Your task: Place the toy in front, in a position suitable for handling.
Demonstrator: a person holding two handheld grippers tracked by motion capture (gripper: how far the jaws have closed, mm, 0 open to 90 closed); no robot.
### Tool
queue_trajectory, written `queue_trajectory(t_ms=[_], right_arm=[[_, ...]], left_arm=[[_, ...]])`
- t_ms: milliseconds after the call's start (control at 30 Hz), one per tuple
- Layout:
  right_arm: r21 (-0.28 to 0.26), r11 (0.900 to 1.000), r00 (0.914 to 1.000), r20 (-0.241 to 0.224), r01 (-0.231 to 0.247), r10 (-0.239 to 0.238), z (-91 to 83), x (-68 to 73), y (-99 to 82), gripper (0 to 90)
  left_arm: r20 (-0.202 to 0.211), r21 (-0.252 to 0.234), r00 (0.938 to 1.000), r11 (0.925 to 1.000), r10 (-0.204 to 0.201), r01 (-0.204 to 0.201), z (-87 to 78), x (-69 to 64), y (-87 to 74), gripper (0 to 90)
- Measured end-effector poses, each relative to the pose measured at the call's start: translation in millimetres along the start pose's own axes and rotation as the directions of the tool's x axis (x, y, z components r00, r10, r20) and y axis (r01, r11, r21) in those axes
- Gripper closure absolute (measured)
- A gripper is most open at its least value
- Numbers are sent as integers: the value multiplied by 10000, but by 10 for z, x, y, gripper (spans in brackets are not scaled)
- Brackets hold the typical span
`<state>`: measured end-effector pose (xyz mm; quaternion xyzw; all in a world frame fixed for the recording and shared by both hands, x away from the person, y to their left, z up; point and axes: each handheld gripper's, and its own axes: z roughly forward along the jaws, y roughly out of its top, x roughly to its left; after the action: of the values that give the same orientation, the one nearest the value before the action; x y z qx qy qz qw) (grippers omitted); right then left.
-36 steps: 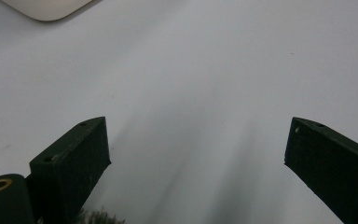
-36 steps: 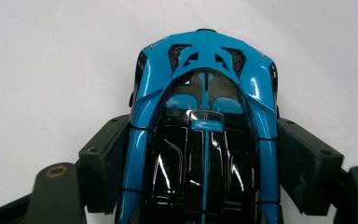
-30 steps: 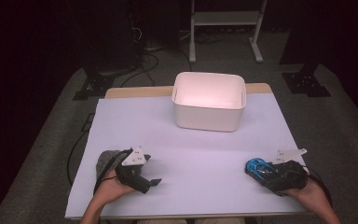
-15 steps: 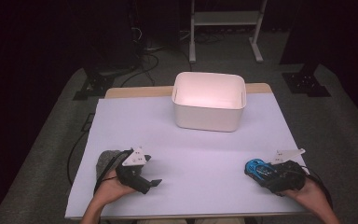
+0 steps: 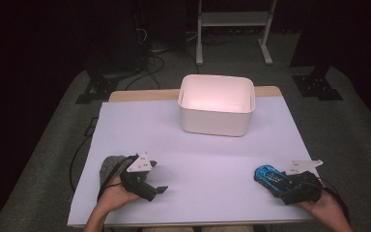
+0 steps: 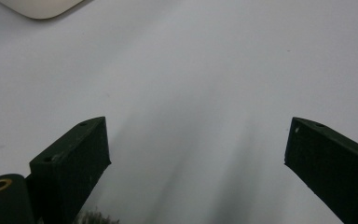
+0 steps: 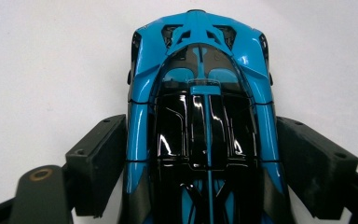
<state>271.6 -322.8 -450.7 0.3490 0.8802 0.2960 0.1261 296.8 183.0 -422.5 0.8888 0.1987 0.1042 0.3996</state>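
A blue and black toy car (image 7: 200, 70) lies on the white table at the front right, also in the high view (image 5: 268, 175). My right gripper (image 7: 200, 163) straddles the car's rear half. Its jaws have just been opening and now stand close beside the car's flanks, open, without pressing. At the front left my left gripper (image 5: 154, 181) rests low on the table. It is wide open, with nothing but bare table between its jaws (image 6: 196, 154). A rough grey lump (image 5: 108, 166) sits just behind the left hand.
A white open bin (image 5: 217, 125) stands at the middle back of the table; its corner shows in the left gripper view (image 6: 37, 7). The white table sheet (image 5: 198, 164) spreads between both hands and the bin. Stands and cables sit on the floor beyond.
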Motion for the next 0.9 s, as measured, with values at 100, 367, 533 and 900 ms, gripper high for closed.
queue_trajectory(t_ms=[100,367,533,900], right_arm=[[15,10000,10000,30,-56,56,1,-2,3,218],[53,9999,9999,34,112,-112,-11,6,20,250],[-77,9998,9998,25,194,-194,-16,8,18,251],[-239,9997,9995,-320,-36,28,-27,-34,19,253]], left_arm=[[4,14,10000,10000,-25,25,5,-1,-3,57],[0,-4,10000,10000,8,-8,-1,-3,2,57],[-40,-41,10000,10000,-49,49,-16,10,-2,57],[-26,-30,10000,10000,-64,64,-19,20,-6,57]])
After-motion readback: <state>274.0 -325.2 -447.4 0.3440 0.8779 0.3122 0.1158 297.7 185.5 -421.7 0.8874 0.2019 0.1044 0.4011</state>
